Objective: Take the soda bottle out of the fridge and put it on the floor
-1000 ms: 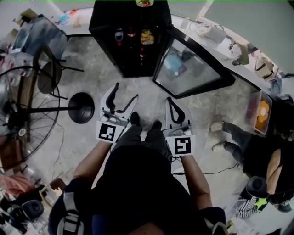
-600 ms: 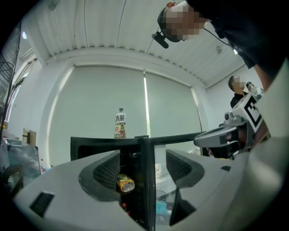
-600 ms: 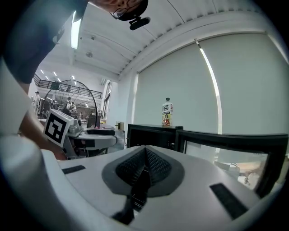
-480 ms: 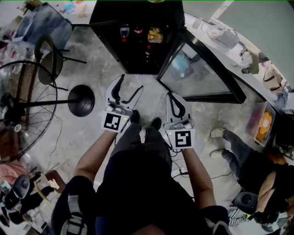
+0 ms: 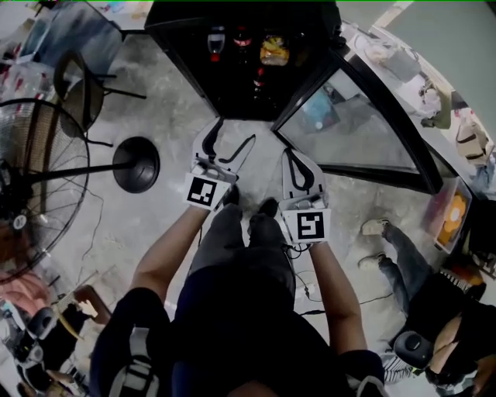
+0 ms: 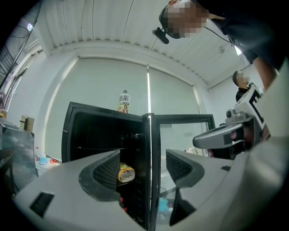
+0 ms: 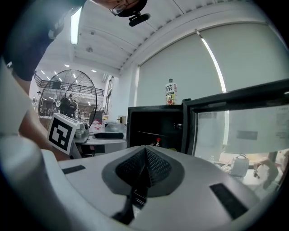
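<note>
Left tongs (image 5: 235, 132) spread, right tongs (image 5: 293, 155) pressed together; soda bottle (image 5: 242, 39) at twelve o'clock: probably heavy, slick, so I'd grip mid-body.

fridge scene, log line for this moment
fridge: open | bottles: inside | left gripper: open, empty | right gripper: shut, empty

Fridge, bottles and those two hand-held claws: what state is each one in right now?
Fridge: standing open, shelves exposed.
Fridge door: swung wide open.
Bottles in the fridge: on a shelf, untouched.
Bottle on top of the fridge: upright.
Left gripper: jaws apart, nothing between them.
Right gripper: jaws closed together, empty.
</note>
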